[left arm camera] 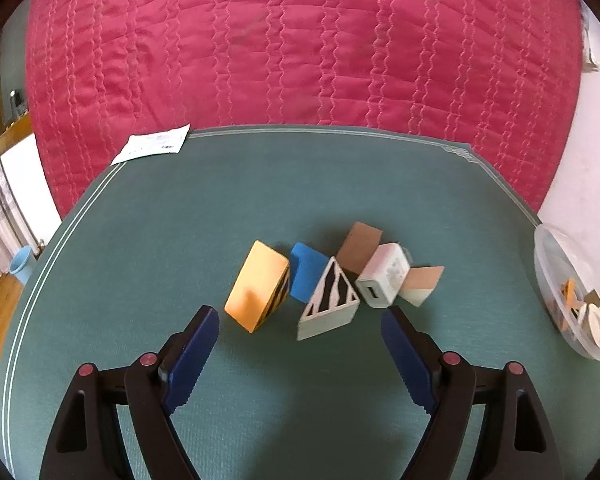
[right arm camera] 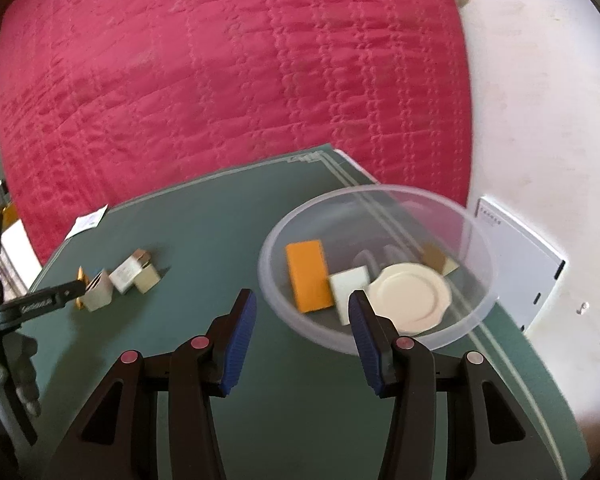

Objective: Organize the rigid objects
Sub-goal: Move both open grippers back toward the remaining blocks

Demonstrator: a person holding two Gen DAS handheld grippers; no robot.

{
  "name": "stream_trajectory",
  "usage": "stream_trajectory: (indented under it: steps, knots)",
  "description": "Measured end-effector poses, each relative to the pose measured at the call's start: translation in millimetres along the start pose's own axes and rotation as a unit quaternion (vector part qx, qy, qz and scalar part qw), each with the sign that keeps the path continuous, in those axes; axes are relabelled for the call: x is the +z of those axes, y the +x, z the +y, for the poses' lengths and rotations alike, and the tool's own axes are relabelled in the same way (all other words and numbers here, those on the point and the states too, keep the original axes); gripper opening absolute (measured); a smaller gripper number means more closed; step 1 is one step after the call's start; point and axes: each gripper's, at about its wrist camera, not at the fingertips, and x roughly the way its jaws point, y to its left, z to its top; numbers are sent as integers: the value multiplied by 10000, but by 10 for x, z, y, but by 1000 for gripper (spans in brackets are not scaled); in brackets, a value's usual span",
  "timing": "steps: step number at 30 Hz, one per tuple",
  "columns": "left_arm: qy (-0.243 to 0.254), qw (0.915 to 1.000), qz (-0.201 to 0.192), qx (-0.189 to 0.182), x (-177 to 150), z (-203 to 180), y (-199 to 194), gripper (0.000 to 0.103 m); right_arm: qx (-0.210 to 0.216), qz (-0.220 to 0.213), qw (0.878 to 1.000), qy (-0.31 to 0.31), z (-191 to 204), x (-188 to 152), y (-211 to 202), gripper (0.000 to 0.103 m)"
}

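On the green mat [left arm camera: 140, 280] lies a cluster of small blocks: an orange block [left arm camera: 256, 284], a blue block [left arm camera: 308, 272], a zebra-striped triangle [left arm camera: 332, 300], a white charger cube [left arm camera: 384, 276] and two brown pieces [left arm camera: 358, 246]. My left gripper [left arm camera: 302, 314] hovers just short of the cluster, open wide with nothing between its pads. My right gripper [right arm camera: 302, 304] is open and empty at the near rim of a clear plastic bowl [right arm camera: 380, 194]. The bowl holds an orange block [right arm camera: 306, 276], a white tile [right arm camera: 350, 280], a cream plate [right arm camera: 412, 296] and a brown piece [right arm camera: 440, 260].
A pink quilted bedspread [left arm camera: 300, 40] lies behind the mat. A paper slip [left arm camera: 152, 148] rests at the mat's far left corner. A white box [right arm camera: 520, 264] stands to the right of the bowl. A blue cup [left arm camera: 20, 264] sits off the left edge.
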Motion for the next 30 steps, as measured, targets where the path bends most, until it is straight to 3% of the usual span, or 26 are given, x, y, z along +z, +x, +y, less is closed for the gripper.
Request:
stream_trajectory:
  steps: [10,18,23,30]
  knots:
    - [29,9999,107,-15,74,-44,238,86,359,212,9986,-324,273,-158,51,50]
    - [207,9996,181,49,87,-123,389,75,429,295,9979,-384,328,-165,68,50]
    - [258,9995,113,116,96,-114,380,60,469,340,9974,-437,394,-171,91,50]
    - [211,9997,87,48,93,-80,366,59,520,384,9967,-495,460,-208,100,50]
